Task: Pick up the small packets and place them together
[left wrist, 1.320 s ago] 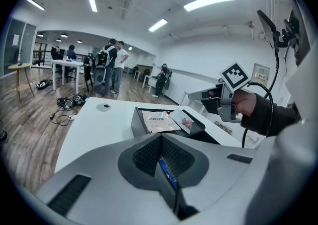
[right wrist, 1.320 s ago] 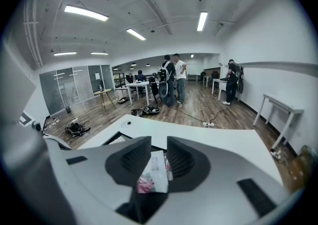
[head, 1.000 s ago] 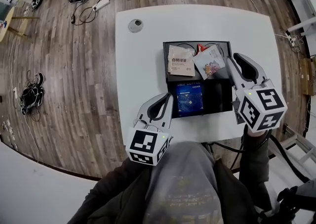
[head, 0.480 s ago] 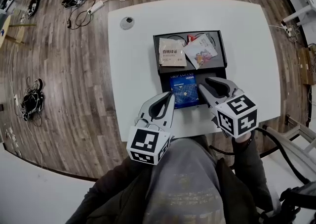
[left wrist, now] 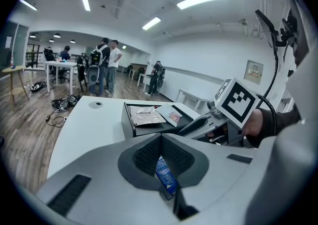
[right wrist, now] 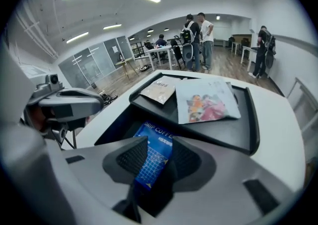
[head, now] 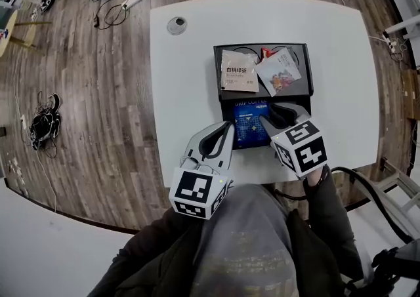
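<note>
Both right gripper fingers, just spreading, flanked the blue packet in the tray; the left gripper sat clenched.

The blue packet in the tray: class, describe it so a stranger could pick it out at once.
A black tray sits on the white table. The blue packet lies in its near part, nearest the person. It alone is blue with a grid pattern; the beige packet and the white pictured packet lie further back.
</note>
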`<move>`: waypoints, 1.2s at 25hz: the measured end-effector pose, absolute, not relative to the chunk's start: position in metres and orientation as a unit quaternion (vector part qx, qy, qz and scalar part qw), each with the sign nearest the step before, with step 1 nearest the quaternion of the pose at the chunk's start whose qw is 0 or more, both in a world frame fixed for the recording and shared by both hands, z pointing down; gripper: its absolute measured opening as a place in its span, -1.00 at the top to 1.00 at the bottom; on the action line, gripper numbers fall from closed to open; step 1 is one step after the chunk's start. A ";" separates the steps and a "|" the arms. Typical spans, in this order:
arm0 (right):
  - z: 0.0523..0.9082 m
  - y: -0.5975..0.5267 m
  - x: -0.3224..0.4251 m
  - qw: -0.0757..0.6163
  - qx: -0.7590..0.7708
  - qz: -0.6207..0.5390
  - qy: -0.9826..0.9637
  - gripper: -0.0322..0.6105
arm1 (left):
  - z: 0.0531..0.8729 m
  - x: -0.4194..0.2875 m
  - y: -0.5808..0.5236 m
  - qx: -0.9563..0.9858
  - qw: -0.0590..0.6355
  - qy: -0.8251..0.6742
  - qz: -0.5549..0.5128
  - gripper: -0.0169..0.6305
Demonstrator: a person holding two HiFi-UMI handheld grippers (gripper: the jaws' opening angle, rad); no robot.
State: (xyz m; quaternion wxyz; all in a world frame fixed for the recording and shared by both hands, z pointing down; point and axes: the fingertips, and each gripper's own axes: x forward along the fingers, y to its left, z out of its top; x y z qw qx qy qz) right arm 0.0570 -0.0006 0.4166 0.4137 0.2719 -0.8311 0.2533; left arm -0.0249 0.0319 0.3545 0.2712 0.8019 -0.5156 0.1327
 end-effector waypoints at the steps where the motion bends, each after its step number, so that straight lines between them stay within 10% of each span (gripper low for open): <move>1: 0.422 -0.002 0.057 0.425 0.272 0.250 -0.827 0.45 | 0.356 -0.027 0.031 0.800 0.273 -0.517 0.133 0.94; 11: 0.461 -0.002 0.051 0.469 0.267 0.258 -0.801 0.12 | 0.366 -0.040 0.021 0.789 0.286 -0.527 0.136 0.94; 30: 0.458 0.004 0.039 0.445 0.234 0.228 -0.834 0.44 | 0.372 -0.039 0.018 0.781 0.295 -0.533 0.135 0.94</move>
